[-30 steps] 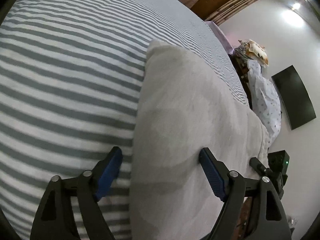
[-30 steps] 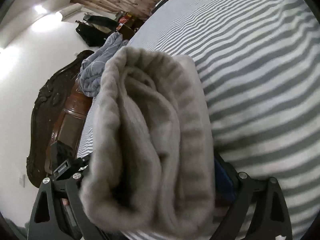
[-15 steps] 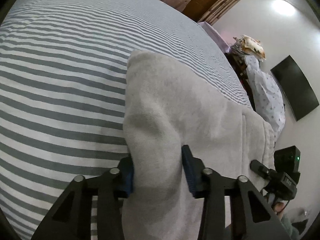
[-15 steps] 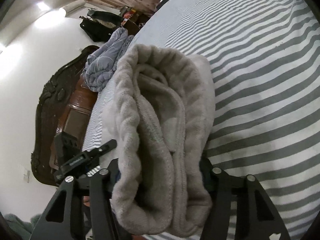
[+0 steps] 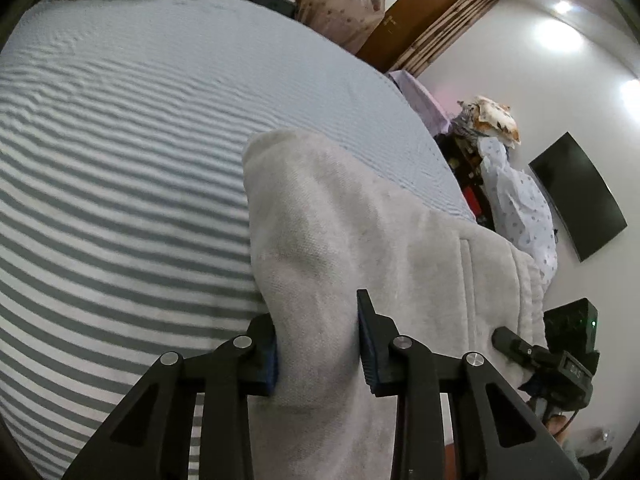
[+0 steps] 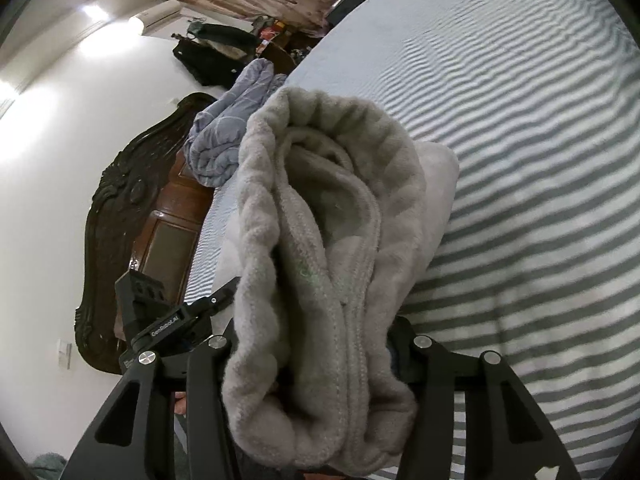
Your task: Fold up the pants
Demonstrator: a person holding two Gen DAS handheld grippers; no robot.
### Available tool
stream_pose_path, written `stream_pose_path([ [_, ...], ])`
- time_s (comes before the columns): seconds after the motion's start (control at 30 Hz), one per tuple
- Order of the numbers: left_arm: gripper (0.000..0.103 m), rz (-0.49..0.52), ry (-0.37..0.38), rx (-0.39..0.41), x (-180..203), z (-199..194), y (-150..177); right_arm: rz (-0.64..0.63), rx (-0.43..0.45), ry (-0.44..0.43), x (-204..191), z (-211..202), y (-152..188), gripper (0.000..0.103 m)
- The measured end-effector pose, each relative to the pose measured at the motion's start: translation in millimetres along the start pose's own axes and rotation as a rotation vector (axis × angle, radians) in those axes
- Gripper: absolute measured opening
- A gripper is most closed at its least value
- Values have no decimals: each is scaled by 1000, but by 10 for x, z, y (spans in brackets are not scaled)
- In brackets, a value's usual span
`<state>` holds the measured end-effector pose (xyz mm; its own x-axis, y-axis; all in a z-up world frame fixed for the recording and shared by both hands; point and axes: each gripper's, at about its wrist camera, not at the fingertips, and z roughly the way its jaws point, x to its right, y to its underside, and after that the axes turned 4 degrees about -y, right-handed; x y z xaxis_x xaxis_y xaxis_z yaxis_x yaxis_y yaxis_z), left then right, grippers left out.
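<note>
in the left wrist view, our left gripper is clamped on a pinched ridge of the pants, the blue pads biting into the near edge of the cloth. the pants lie as a pale grey slab on the striped bedsheet, running away from us toward the far edge of the bed, with a stitched seam showing on the side nearer the other tool. to do this step well, we judge we should lift both ends at an even height and carry them forward together, so the fold line lands straight across and the lower layer does not drag or bunch on the sheet. the fabric looks like thick fleece: soft, matte, slightly pilled, holding rounded creases rather than sharp ones. a dark wall screen and a heap of clothes stand well apart, beyond the bed.

in the right wrist view, our right gripper is closed on a fat bundle of the pants, where several layers with a ribbed, gathered band curl over the fingers and hide the pads. the bulk is plush and springy, so we judge a firm, steady squeeze is needed or a layer may slip out. behind it sit a carved dark headboard and a folded blue quilt.
</note>
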<state>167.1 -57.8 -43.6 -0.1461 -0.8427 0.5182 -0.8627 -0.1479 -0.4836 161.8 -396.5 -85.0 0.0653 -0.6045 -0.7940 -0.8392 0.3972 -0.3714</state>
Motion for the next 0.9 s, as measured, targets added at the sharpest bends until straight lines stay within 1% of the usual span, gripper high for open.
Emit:
stream_pose_path([
  [0.13,32,12,-32,43,-149,-210,-231,-23,-14,-27,-216,239,-149,45],
  [0.33,32,-7,-85,96,-501,-412,-655,-44,-50,-71,-489,807,-442,45],
  [0.43,32,5,-119,108,-660,-415,-835,-46,-69,-86,-573,1108,-561,45],
  [0.53,32,0,-141,96,-864,-313,-997,-46,-85,-80,-598,1383,-647,45],
  [0.57,32,-12,-134,86,-939,-251,-1048,-43,-91,-73,-590,1470,-675,45],
  [0.67,32,-21,-148,61,-1132,-41,-1136,-43,-103,-43,-519,1707,-730,45],
  [0.73,32,-22,-172,41,-1175,150,-1166,-59,-114,-2,-474,1874,-740,46],
  [0.8,34,-23,-219,9,-1357,308,-1142,-87,-123,63,-402,2016,-700,49],
  [0.83,35,-17,-232,4,-1372,348,-1114,-113,-130,101,-378,2070,-672,53],
  [0.87,39,-6,-244,7,-1404,385,-1071,-131,-128,134,-354,2107,-636,59],
  [0.9,45,2,-246,17,-1431,398,-1028,-153,-121,161,-348,2129,-600,64],
])
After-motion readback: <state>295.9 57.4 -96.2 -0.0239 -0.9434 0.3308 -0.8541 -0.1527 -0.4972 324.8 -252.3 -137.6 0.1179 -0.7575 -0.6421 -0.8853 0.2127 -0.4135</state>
